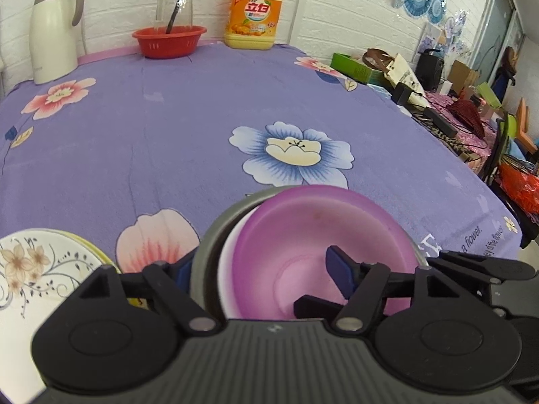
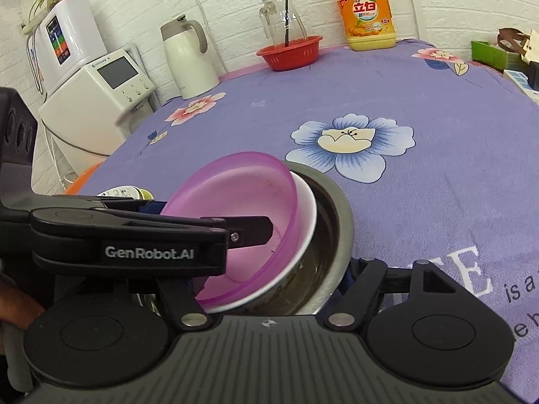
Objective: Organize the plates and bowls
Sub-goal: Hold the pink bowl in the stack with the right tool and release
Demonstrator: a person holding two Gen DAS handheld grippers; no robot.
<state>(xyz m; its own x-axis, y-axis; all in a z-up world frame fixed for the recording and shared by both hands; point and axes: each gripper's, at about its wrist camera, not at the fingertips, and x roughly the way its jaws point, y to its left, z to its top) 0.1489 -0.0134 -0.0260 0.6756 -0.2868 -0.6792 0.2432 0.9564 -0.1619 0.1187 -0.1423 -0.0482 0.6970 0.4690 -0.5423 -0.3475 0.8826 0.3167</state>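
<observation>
Purple floral tablecloth: your left gripper straddles the nested bowls' rim, purple bowl in white bowl in steel bowl; whether clamped, unclear. Right gripper straddles the steel rim, grip unclear. Floral plate left of your fingers, unsorted.

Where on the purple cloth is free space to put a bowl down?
The widest bare patch is mid-table around the blue flower print, between the nested bowls and the red basket. The back edge is crowded: thermos, basket, detergent bottle. The floral plate fills the near left corner.
</observation>
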